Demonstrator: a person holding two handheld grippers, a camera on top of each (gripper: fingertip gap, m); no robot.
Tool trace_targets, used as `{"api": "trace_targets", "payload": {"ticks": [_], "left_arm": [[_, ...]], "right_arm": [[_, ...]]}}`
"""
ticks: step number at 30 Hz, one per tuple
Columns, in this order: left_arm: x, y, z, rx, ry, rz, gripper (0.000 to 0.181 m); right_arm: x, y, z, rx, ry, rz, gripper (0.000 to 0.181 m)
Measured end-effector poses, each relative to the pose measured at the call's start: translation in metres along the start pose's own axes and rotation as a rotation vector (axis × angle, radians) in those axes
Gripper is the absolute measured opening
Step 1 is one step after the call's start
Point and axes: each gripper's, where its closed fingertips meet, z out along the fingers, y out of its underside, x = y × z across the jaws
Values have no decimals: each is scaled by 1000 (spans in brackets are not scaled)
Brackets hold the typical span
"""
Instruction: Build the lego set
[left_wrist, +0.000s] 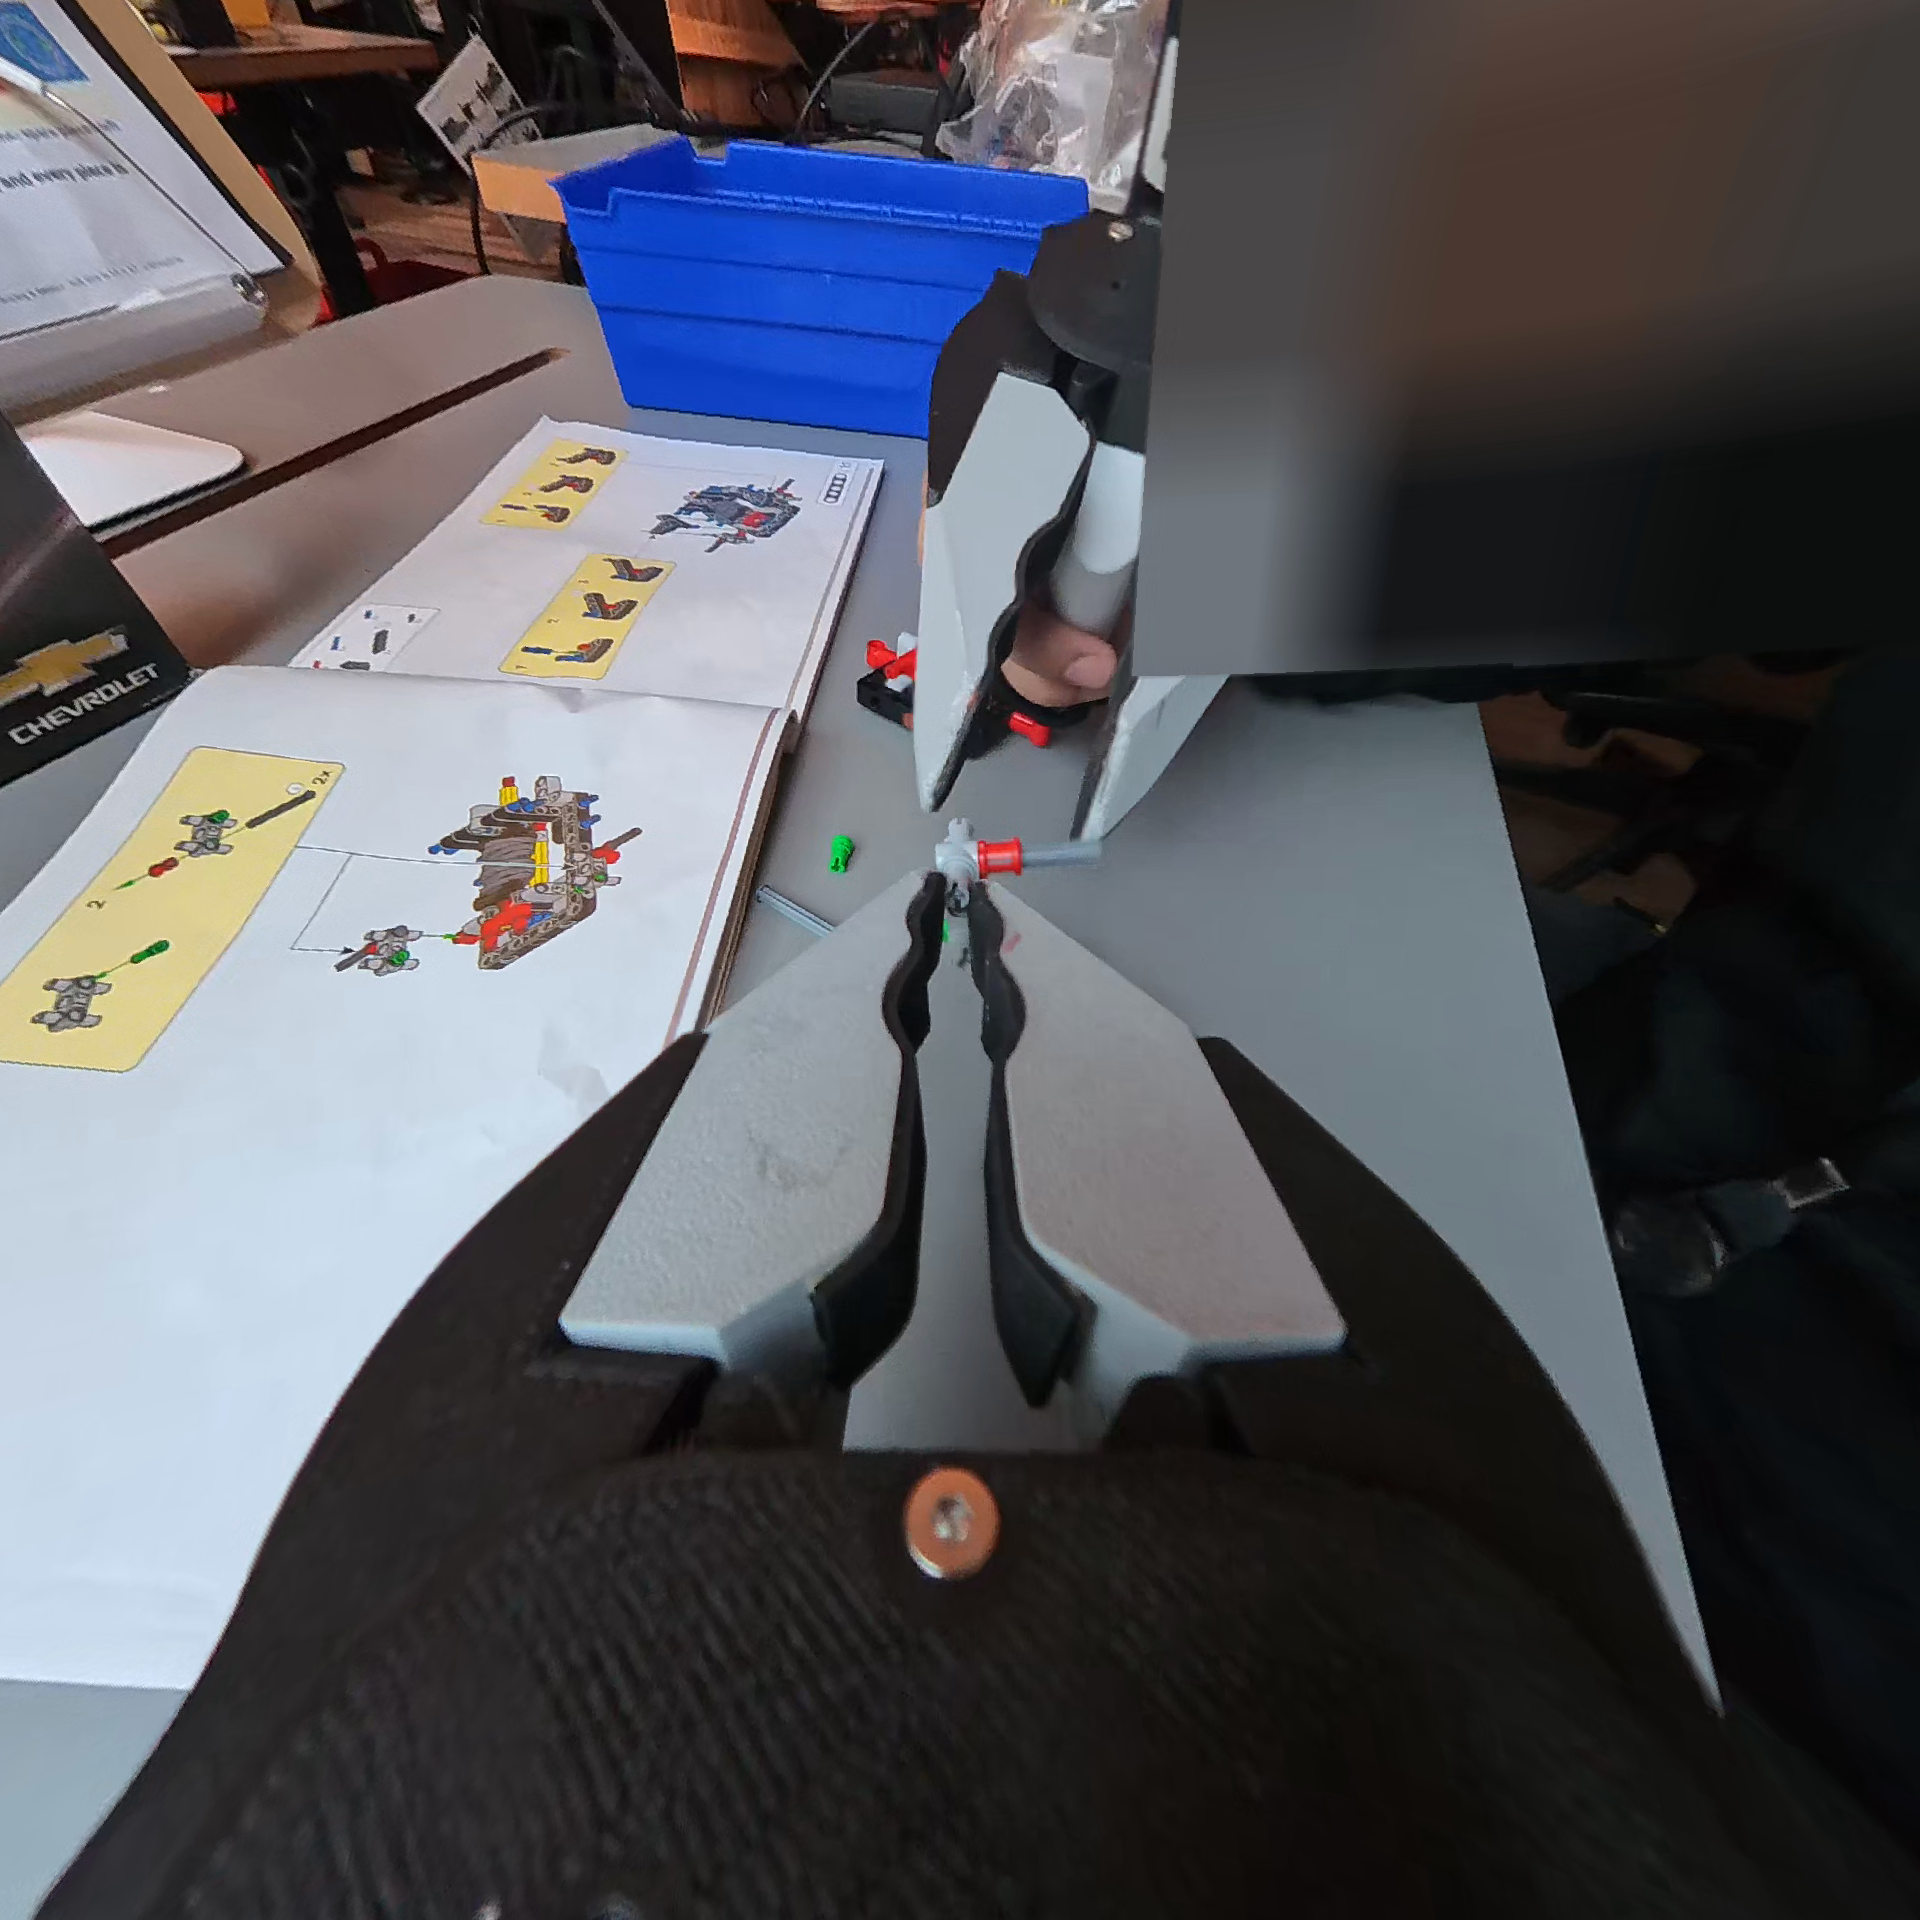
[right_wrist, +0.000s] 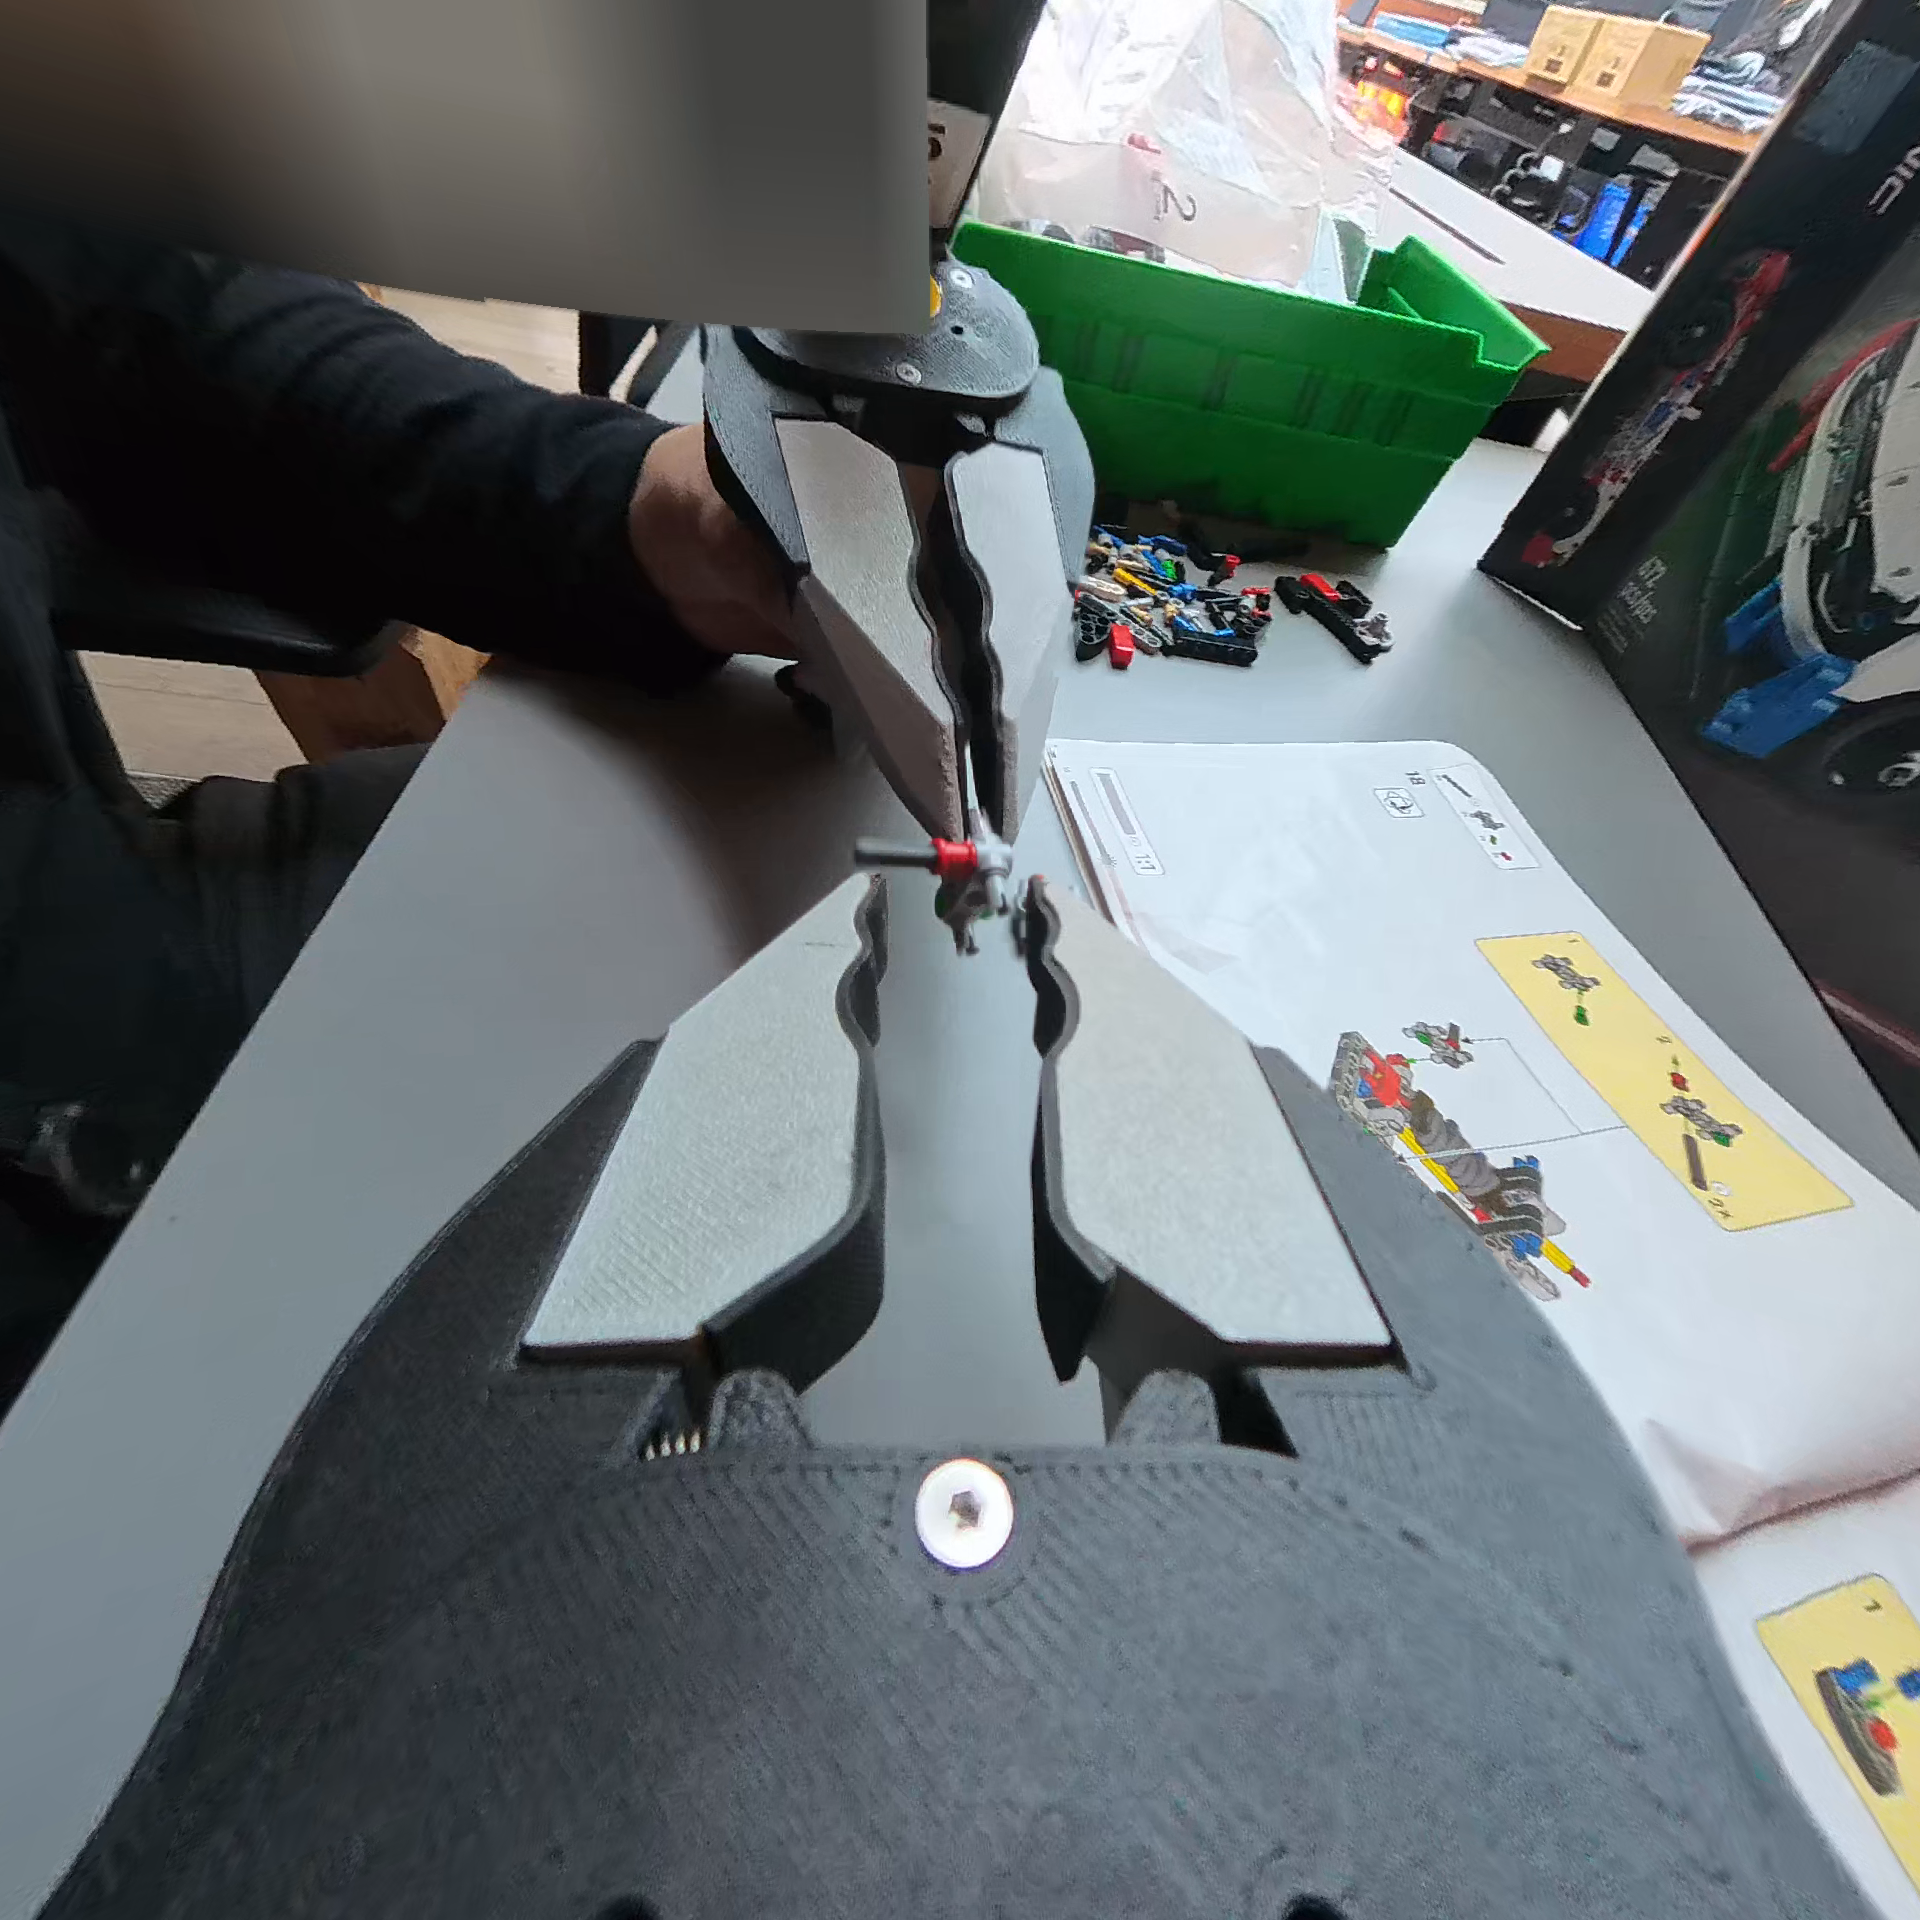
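Observation:
My left gripper (left_wrist: 956, 896) is shut on a small Lego sub-assembly (left_wrist: 985, 857): a light grey connector with a red bush and a grey axle sticking out to the right. My right gripper (left_wrist: 1008, 821) comes in from above, open, with its tips either side of that axle. In the right wrist view my right gripper (right_wrist: 956, 899) is open and the sub-assembly (right_wrist: 951, 857) sits just ahead of its tips, held by the left gripper (right_wrist: 977, 821) from above. A green part shows under the connector. The open instruction booklet (left_wrist: 416, 935) lies to the left.
A loose green pin (left_wrist: 842, 854) and a grey axle (left_wrist: 795, 911) lie by the booklet, with red and black pieces (left_wrist: 894, 675) beyond. A blue bin (left_wrist: 821, 281), a green bin (right_wrist: 1247, 416), a pile of loose pieces (right_wrist: 1174, 608) and the set box (right_wrist: 1766, 468) stand around. The table edge (left_wrist: 1538, 935) is close. Both grippers' tips are close together, under 4 cm apart.

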Motion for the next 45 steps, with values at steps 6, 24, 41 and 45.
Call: {"api": "trace_targets", "payload": {"ticks": [6,24,41,45], "left_arm": [[-15,-1,-7,29,-55,-26,2],[-32,11,-16,-76,-297,-136,2],[33,-26,-23,230,5,-370,3],[32,-24,-28,232,-19,-310,3]], "right_arm": [[7,2,0,-17,103,-93,27],[16,-17,-30,102,352,-150,28],[-36,-16,-13,124,189,-41,29],[-37,-13,-11,104,184,-44,29]]}}
